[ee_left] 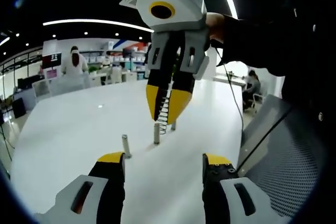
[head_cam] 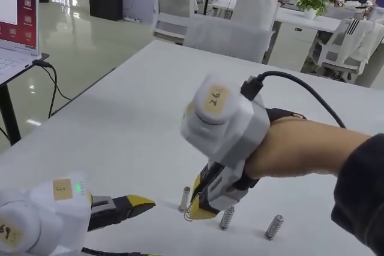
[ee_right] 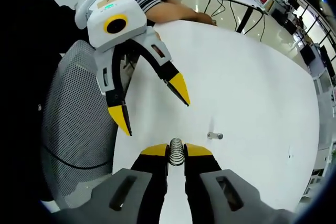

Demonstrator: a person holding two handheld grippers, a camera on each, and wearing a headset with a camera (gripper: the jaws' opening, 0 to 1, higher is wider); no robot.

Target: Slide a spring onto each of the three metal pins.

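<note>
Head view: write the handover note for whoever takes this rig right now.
Right hand-held gripper: shut on a spring, tips right beside the bare pin.
Left hand-held gripper: open, empty, off to the side of the pins.
Done: two more springs stand upright on the table, apparently on their pins.
Left: slide the held spring onto the bare pin.

My left gripper point(ee_left: 164, 158) and right gripper point(ee_right: 176, 151) are both white shells with black fingers point(ee_left: 111, 192) and yellow tips. The spring point(ee_left: 165, 107) is shiny silver, the pins point(ee_left: 125, 144) dull grey, the surface point(head_cam: 138, 118) plain white. Tan number stickers point(head_cam: 216, 100), and a little green light point(head_cam: 78, 188) on the left one. The chair back point(ee_right: 73, 129) is grey mesh.
</note>
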